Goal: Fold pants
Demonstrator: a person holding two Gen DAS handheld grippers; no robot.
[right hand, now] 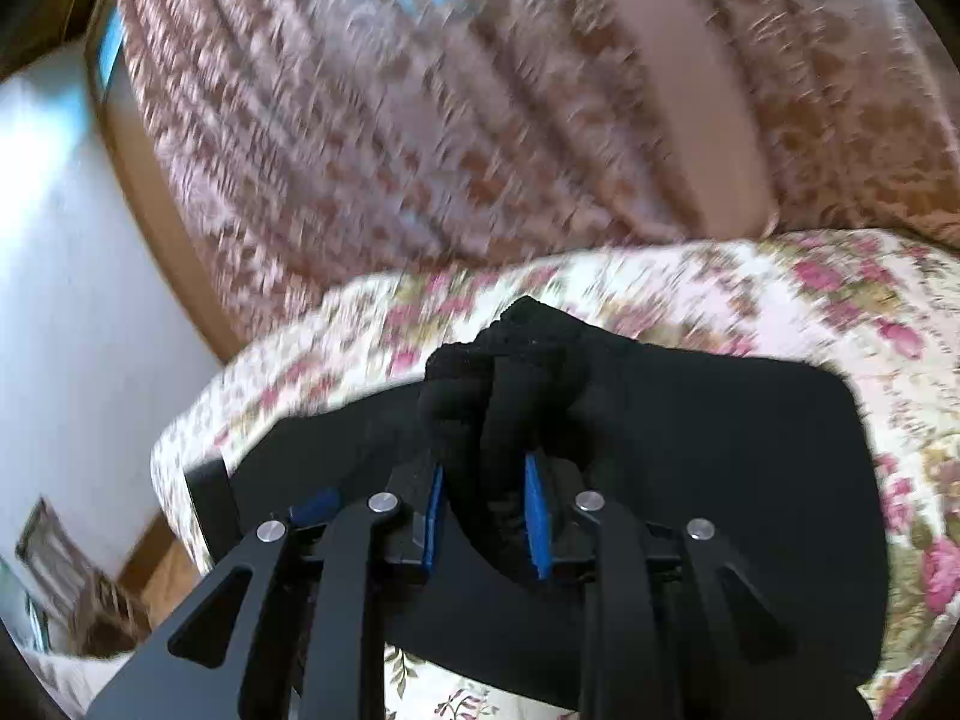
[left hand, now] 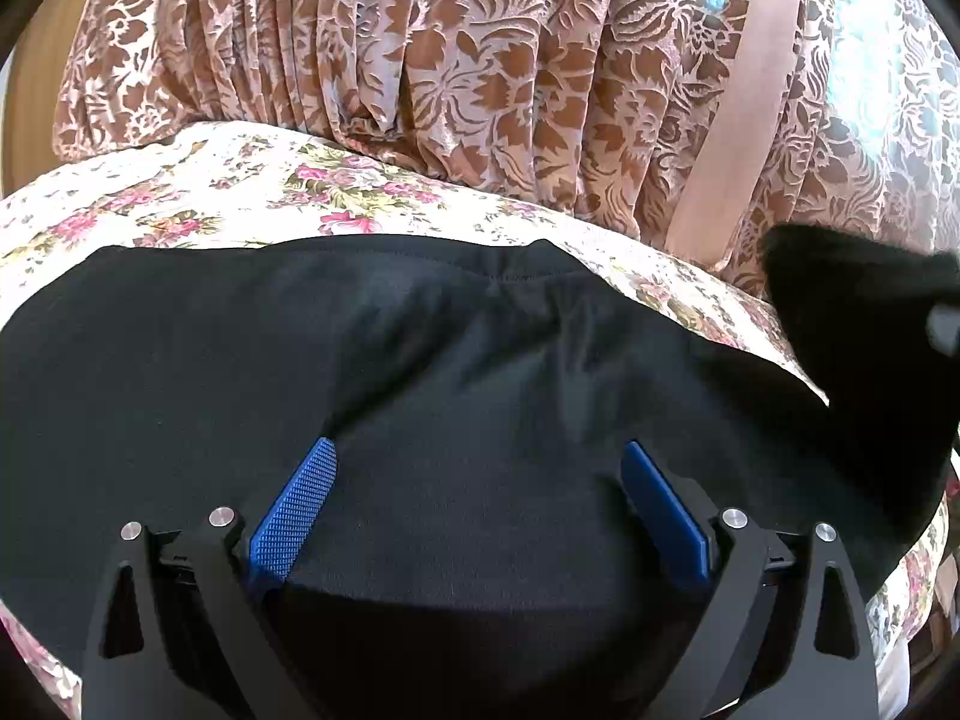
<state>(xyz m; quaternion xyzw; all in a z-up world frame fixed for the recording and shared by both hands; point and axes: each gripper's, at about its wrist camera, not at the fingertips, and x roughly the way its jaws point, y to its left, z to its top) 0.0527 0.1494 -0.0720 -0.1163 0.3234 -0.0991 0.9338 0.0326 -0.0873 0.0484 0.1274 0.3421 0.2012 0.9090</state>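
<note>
The right gripper (right hand: 483, 495) clamps a bunched fold of black pants (right hand: 690, 420) above a floral bedspread (right hand: 840, 312). The left gripper (left hand: 477, 480) hovers over the fabric, fingers (left hand: 300, 498) spread wide.

Both wrist views close above pants (left hand: 420, 360), facing curtain (left hand: 480, 60)

The pants (left hand: 456, 360) are matt black knit cloth with a stitched seam, lying on a floral-printed cotton-like bedspread (left hand: 198, 192); behind the bedspread hangs a curtain (left hand: 480, 60) of soft, velvety patterned cloth. The left gripper (left hand: 477, 510), over the pants, has matt black plastic-looking arms, shiny metal pins and blue, finely textured pads (left hand: 297, 510). The right gripper (right hand: 485, 516) looks the same.
</note>
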